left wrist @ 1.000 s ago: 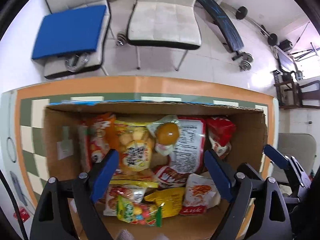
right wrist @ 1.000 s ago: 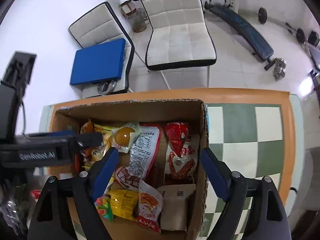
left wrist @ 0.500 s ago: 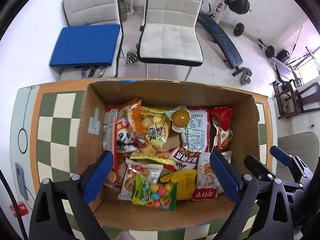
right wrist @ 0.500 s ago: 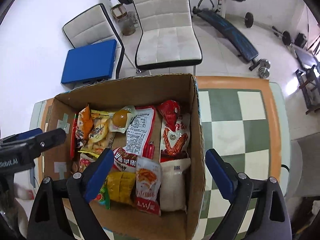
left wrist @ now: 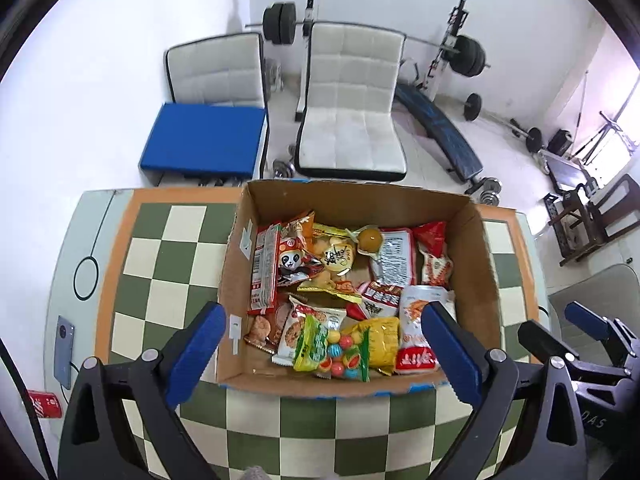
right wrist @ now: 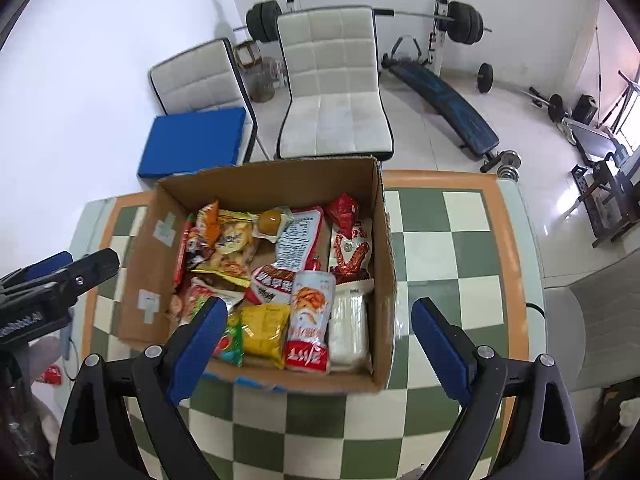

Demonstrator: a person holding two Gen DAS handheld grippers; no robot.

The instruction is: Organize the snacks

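Both views are bright and evenly lit by daylight. The light comes from a window [left wrist: 624, 120] at the right edge, where the picture washes out to a pinkish white. The glossy floor [right wrist: 552, 216] carries a pale glare patch near that side. A chair [left wrist: 348, 120] throws a soft shadow on the white wall [right wrist: 120, 40] behind it. Inside the cardboard box [left wrist: 352, 200] the far wall is in mild shade, while the snack packets [left wrist: 344, 300] are crisp and their print shows clearly. Fisheye distortion bends the table [right wrist: 440, 240] edges and room lines, and dark vignette fills the corners. No motion blur is evident.
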